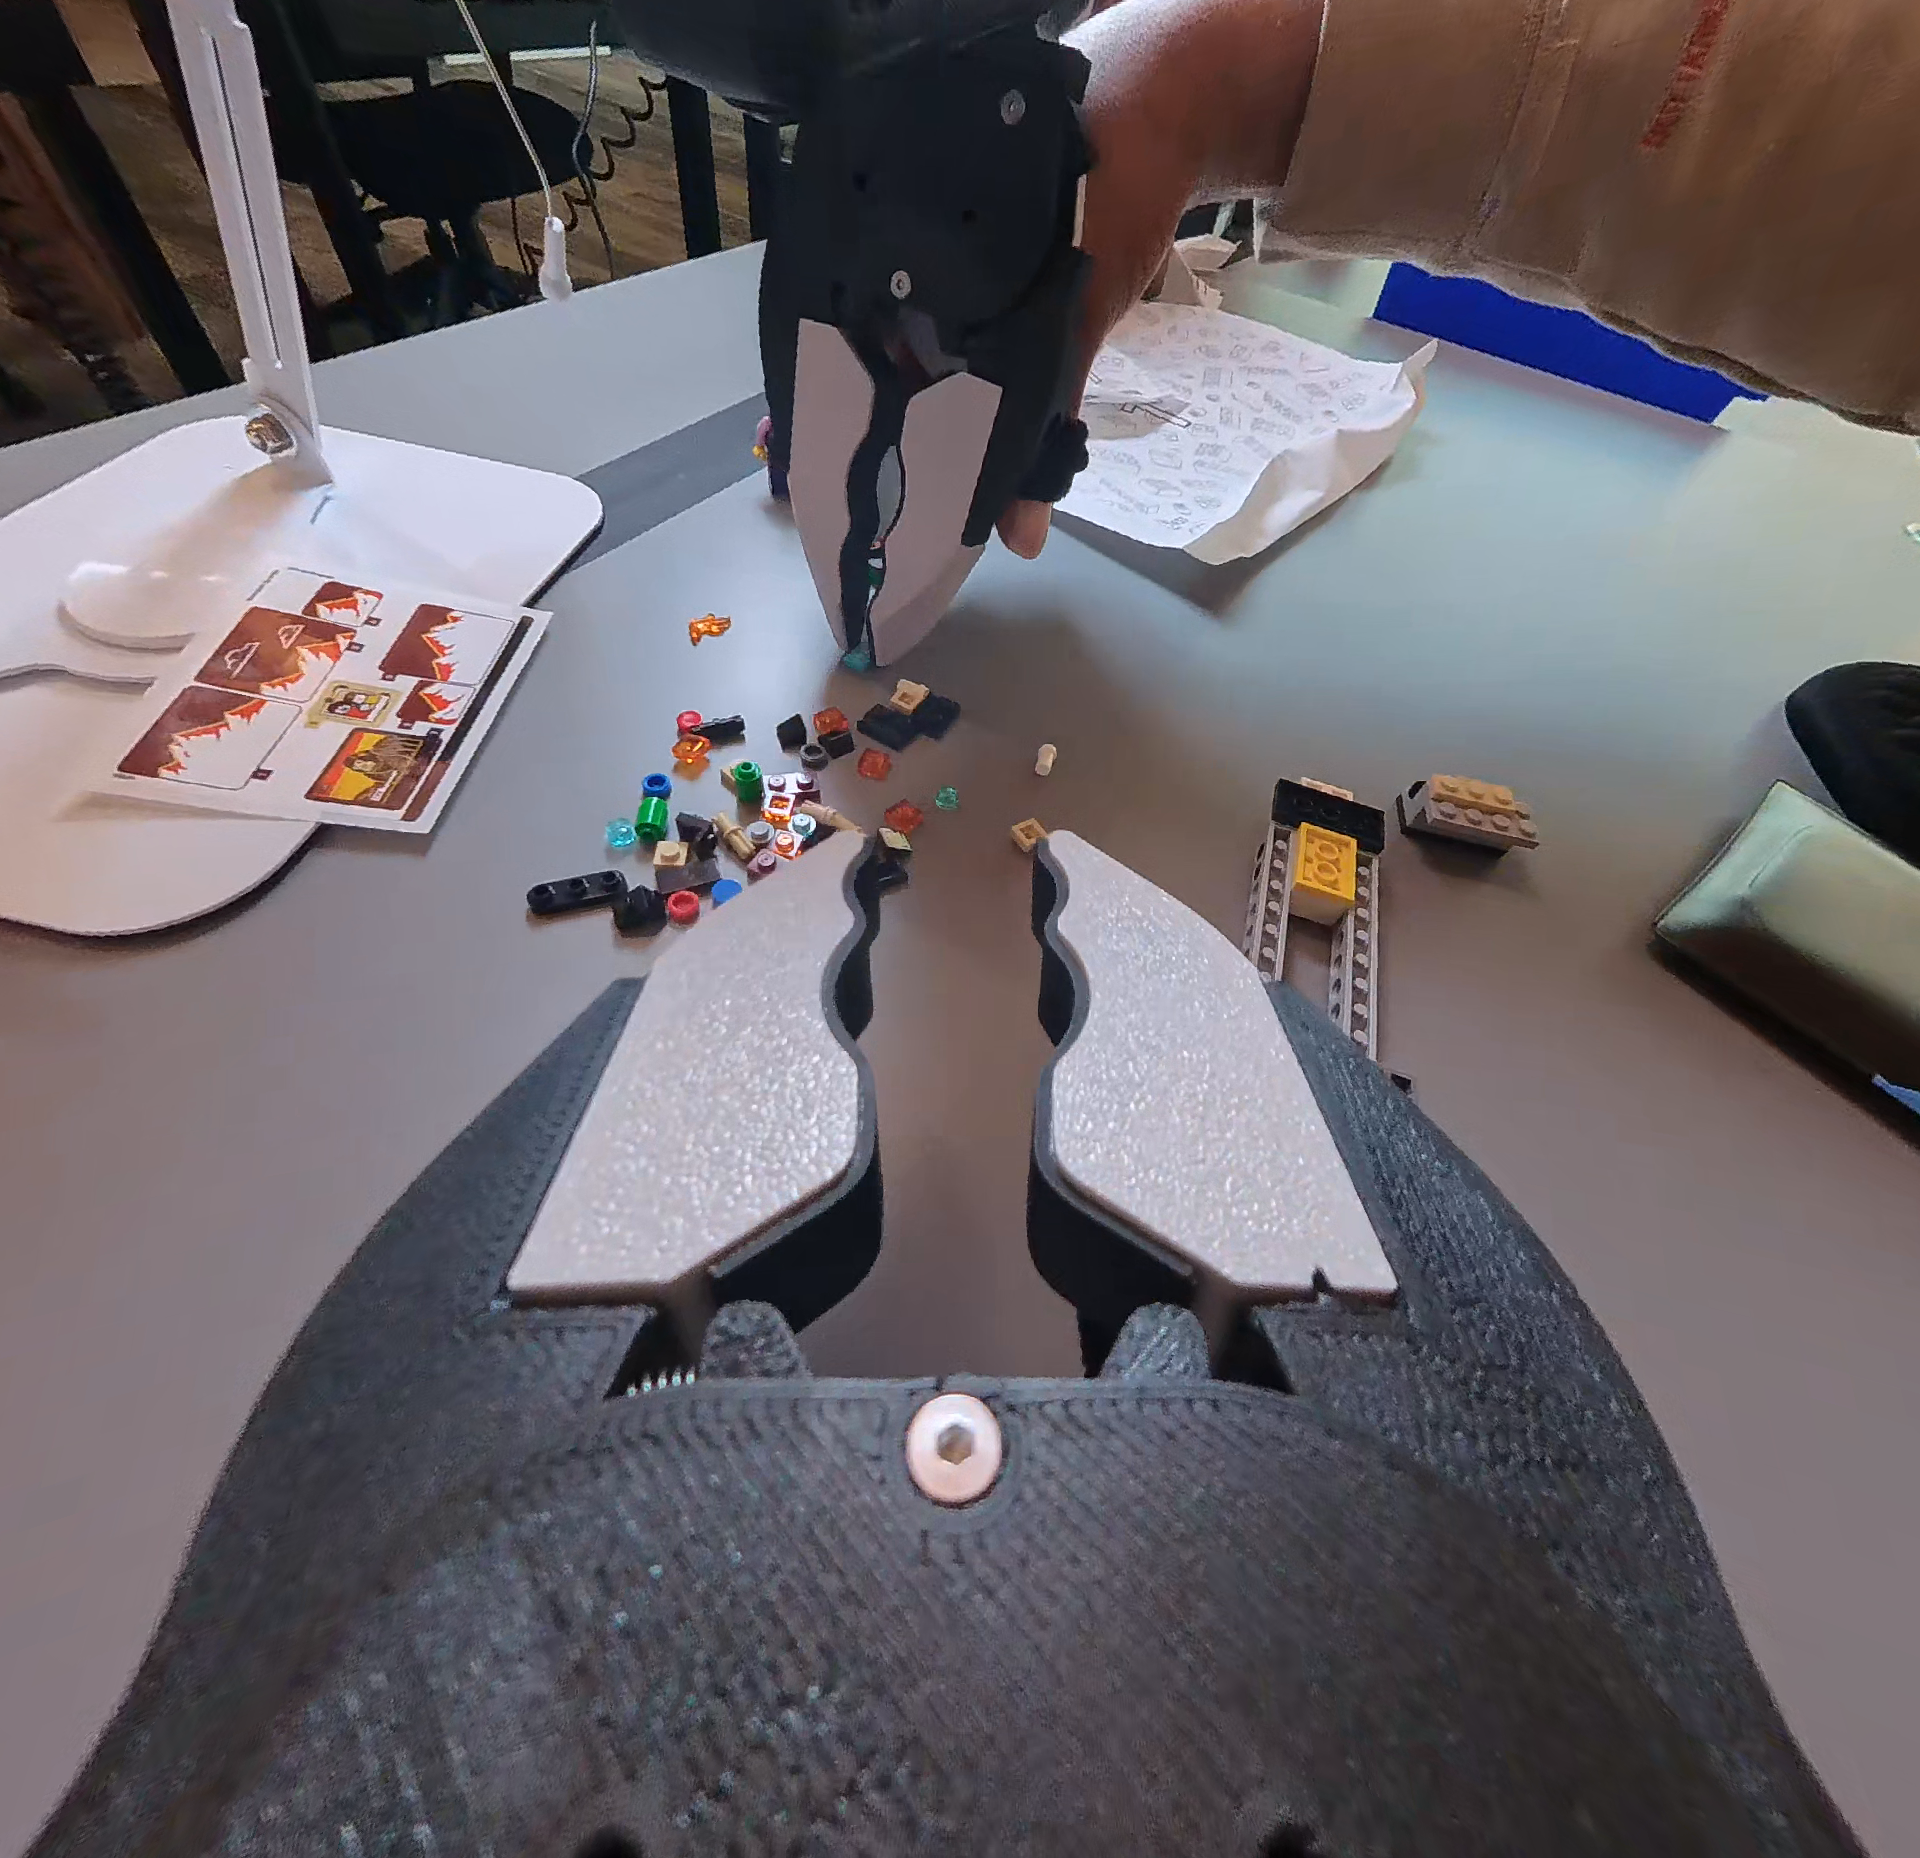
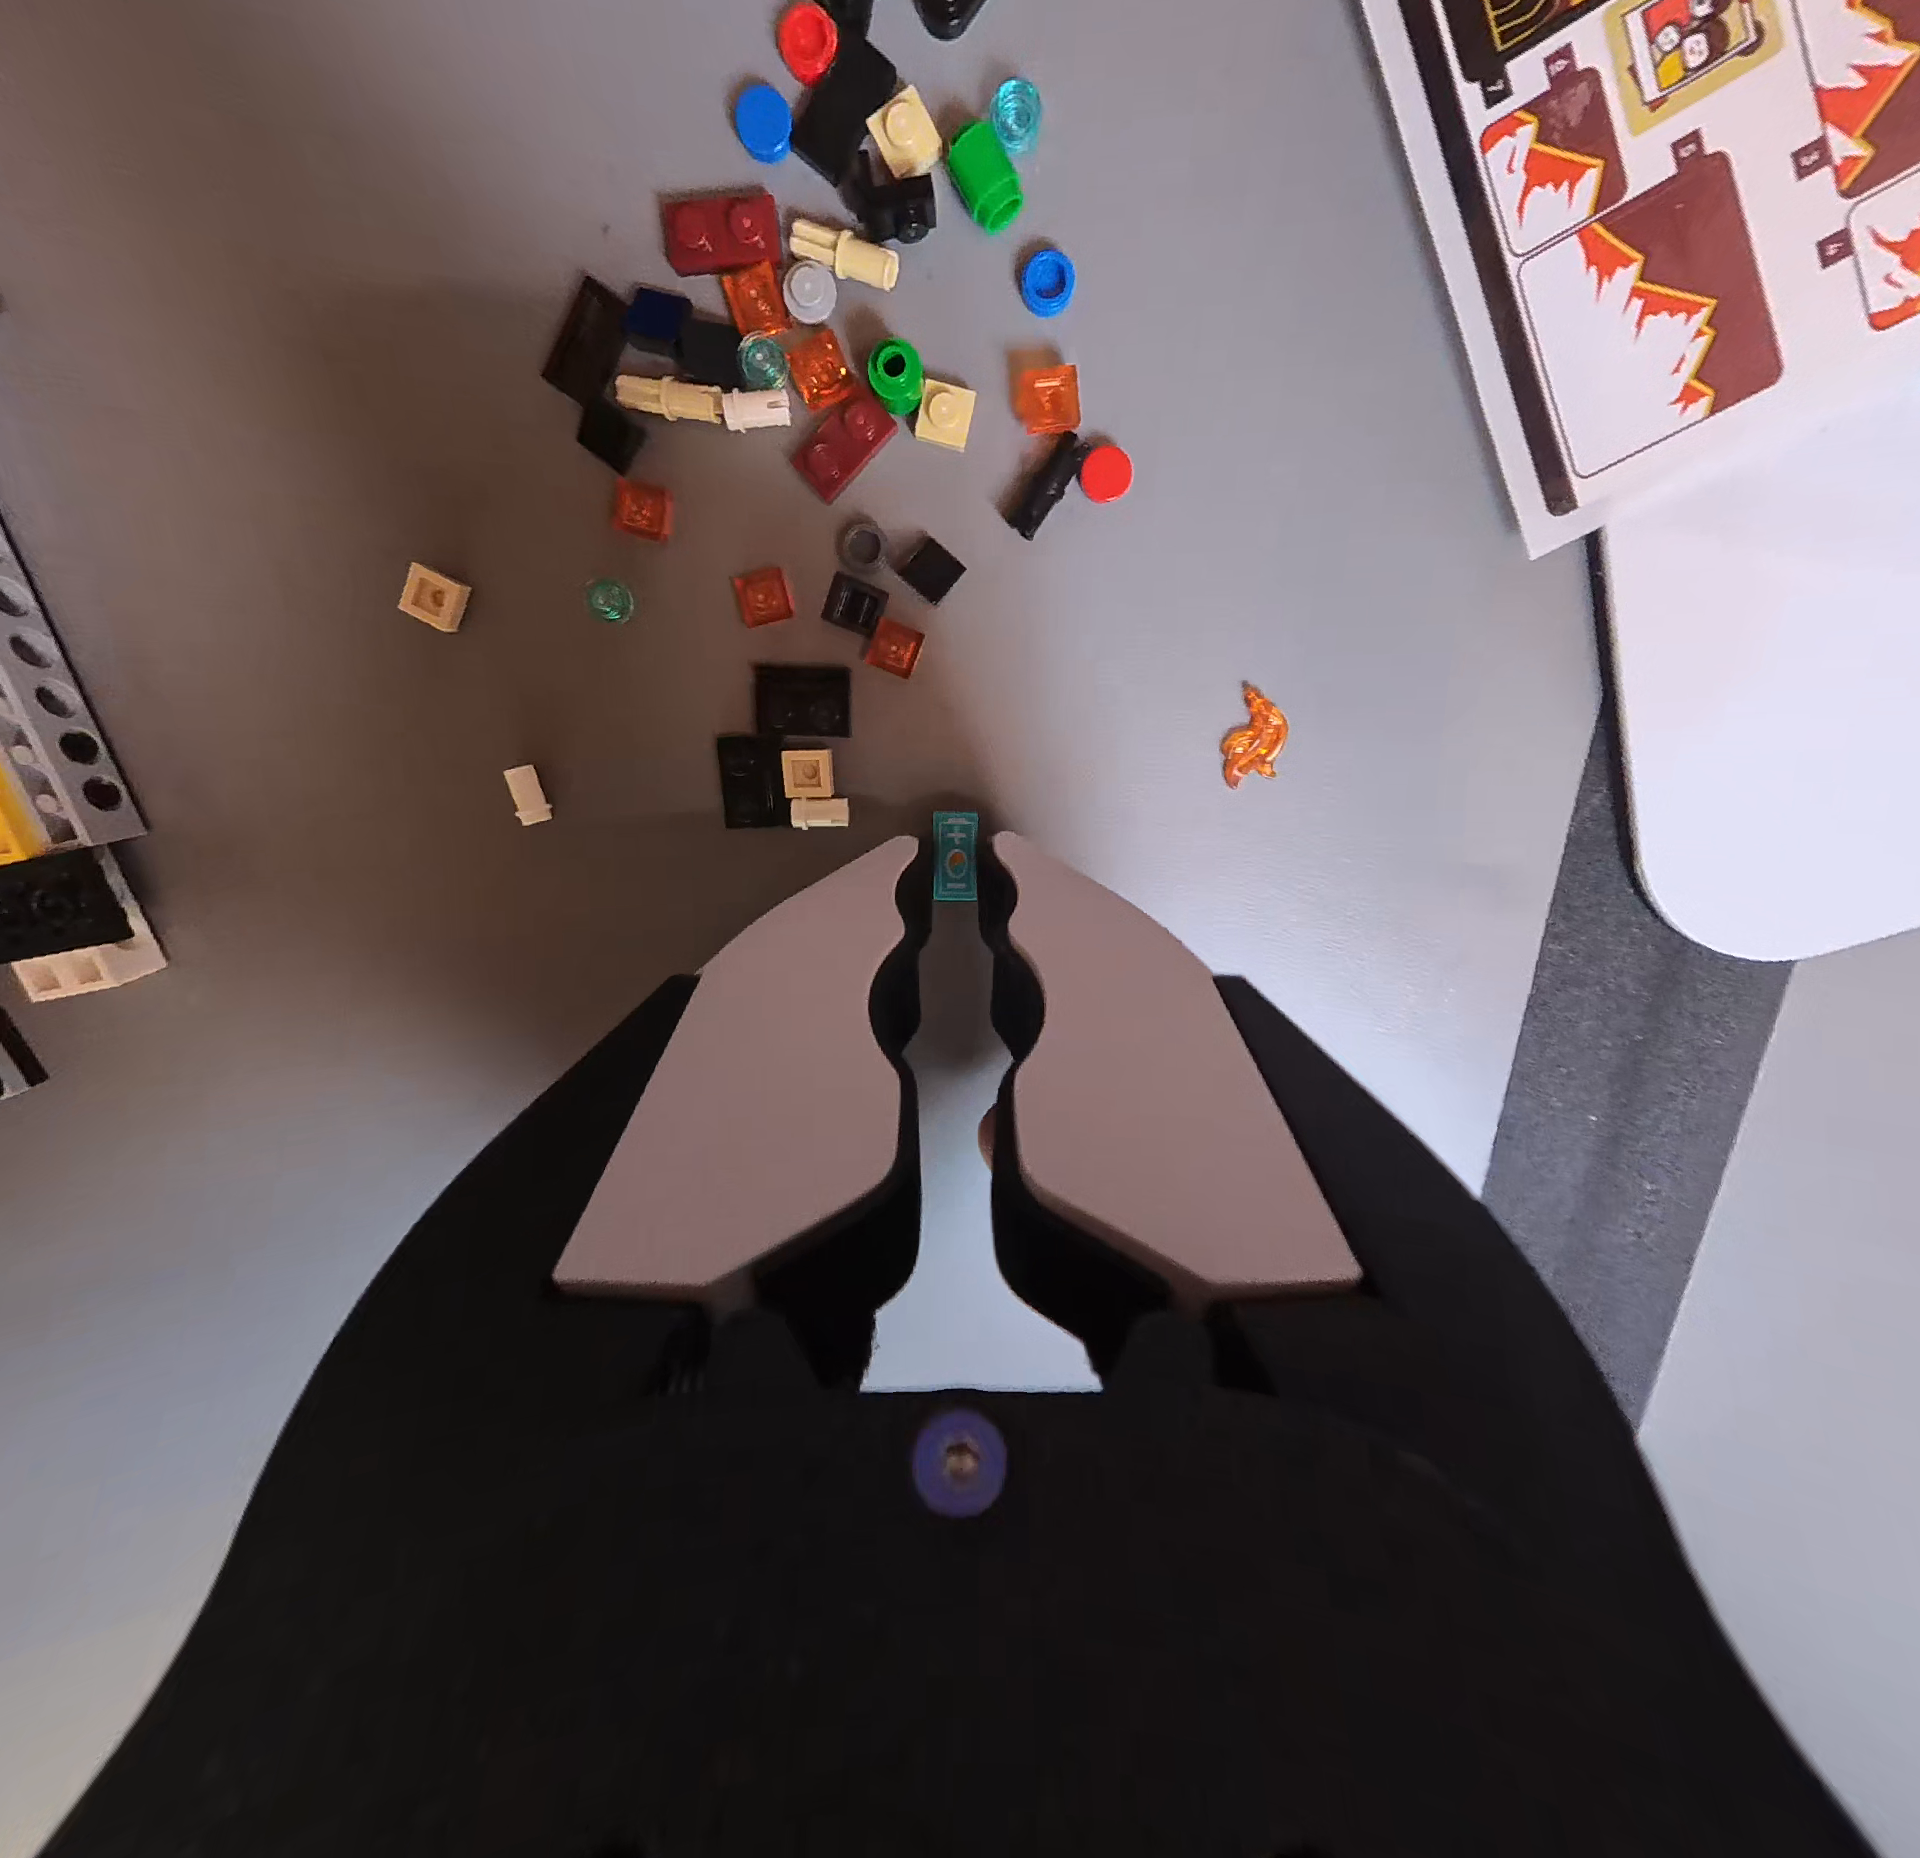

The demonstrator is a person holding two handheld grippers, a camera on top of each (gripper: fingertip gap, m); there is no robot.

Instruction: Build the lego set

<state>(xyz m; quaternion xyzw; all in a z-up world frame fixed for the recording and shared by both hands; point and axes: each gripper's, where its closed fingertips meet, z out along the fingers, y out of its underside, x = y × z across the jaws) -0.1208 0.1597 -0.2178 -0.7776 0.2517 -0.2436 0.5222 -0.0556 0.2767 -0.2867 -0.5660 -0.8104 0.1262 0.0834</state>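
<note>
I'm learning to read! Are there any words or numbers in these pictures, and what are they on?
No words can be read clearly.
sticker sheet: tiny tags beside the stickers, too small to read.
teal tile between the right tongs: small printed symbols, no words.
paper bag: little drawings only.
sleeve: red marks, too blurred to read.

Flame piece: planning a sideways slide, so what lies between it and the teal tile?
Only bare grey table separates the flame piece from the teal tile, per the right wrist view.
</note>
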